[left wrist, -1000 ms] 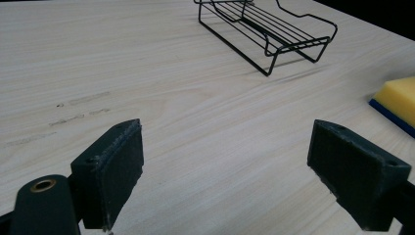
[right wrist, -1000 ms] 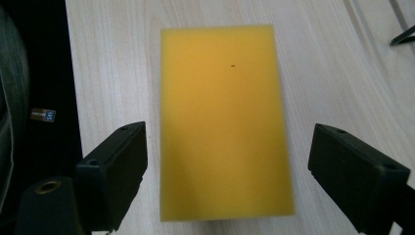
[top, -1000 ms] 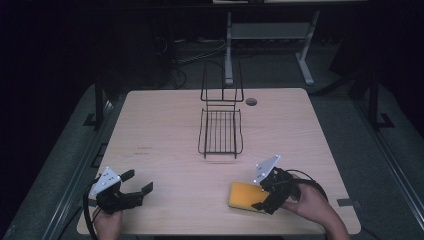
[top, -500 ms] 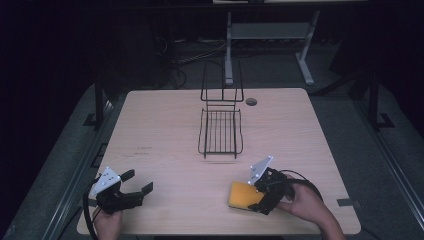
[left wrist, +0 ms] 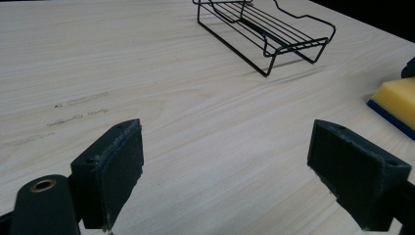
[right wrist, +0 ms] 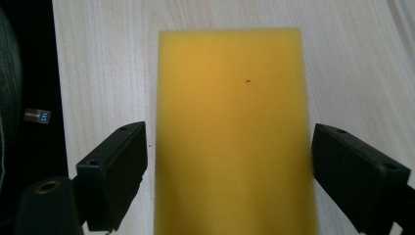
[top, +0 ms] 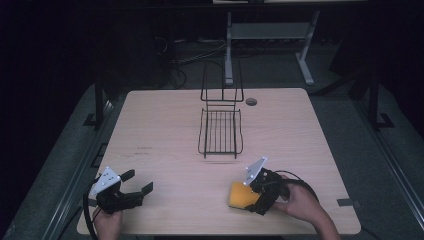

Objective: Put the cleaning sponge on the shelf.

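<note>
A yellow sponge (top: 239,196) with a blue underside lies flat near the table's front right. My right gripper (top: 254,200) is open around it, one jaw on each long side, with a small gap on the left and the right pad close to the sponge (right wrist: 230,132). My left gripper (top: 137,182) rests open at the front left with bare wood between its jaws. From the left gripper view the sponge (left wrist: 397,100) shows at the right edge. A black wire rack (top: 220,131) stands at the table's middle.
The rack's tall wire back (top: 222,82) rises at its far end; the rack (left wrist: 266,27) also appears ahead of the left gripper. A round cable hole (top: 251,101) sits behind it. The table's front edge (top: 200,233) runs just below both hands. Faint scuff marks (left wrist: 73,110) line the wood.
My right gripper has slid left and toward the front edge, closing in over the sponge until its jaws straddle it. The left gripper has stayed put.
</note>
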`<state>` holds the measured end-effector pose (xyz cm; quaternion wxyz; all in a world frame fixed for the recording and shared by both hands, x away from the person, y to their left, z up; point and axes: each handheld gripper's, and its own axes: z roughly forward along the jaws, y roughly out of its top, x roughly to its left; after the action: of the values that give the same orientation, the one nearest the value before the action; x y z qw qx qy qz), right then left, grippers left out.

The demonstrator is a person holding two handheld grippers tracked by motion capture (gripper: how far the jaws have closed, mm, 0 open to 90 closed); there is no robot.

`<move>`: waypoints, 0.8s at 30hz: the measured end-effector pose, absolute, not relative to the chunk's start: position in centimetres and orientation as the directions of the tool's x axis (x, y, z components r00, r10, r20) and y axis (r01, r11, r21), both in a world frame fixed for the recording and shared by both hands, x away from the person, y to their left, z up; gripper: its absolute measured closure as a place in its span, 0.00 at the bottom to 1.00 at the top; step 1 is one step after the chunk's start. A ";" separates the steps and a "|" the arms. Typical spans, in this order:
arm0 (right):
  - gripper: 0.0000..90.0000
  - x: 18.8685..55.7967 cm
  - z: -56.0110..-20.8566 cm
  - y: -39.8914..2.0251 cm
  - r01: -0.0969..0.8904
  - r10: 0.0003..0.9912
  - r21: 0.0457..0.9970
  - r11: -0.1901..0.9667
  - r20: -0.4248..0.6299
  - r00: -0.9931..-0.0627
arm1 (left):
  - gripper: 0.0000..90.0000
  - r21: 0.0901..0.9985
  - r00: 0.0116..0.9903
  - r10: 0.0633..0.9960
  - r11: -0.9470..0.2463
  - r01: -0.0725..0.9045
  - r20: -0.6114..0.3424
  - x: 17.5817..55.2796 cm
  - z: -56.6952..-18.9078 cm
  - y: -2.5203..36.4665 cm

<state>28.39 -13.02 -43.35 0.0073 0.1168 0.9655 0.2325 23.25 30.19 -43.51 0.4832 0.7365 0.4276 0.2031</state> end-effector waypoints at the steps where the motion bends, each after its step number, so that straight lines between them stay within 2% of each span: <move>1: 0.16 28.4 -43.5 -13.0 0.222 0.228 0.452 0.864 0.042 -0.973 | 0.14 0.885 0.552 0.826 -0.167 0.434 -0.115 23.2 -43.5 30.2; 24: 0.16 28.3 -44.8 -12.4 0.234 0.241 0.430 0.872 0.040 -0.970 | 0.14 0.887 0.551 0.827 -0.164 0.432 -0.115 23.2 -43.5 30.2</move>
<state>28.32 -12.41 -44.76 0.0074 0.1227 0.9674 0.2215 23.21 30.22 -43.47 0.4844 0.7353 0.4281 0.2035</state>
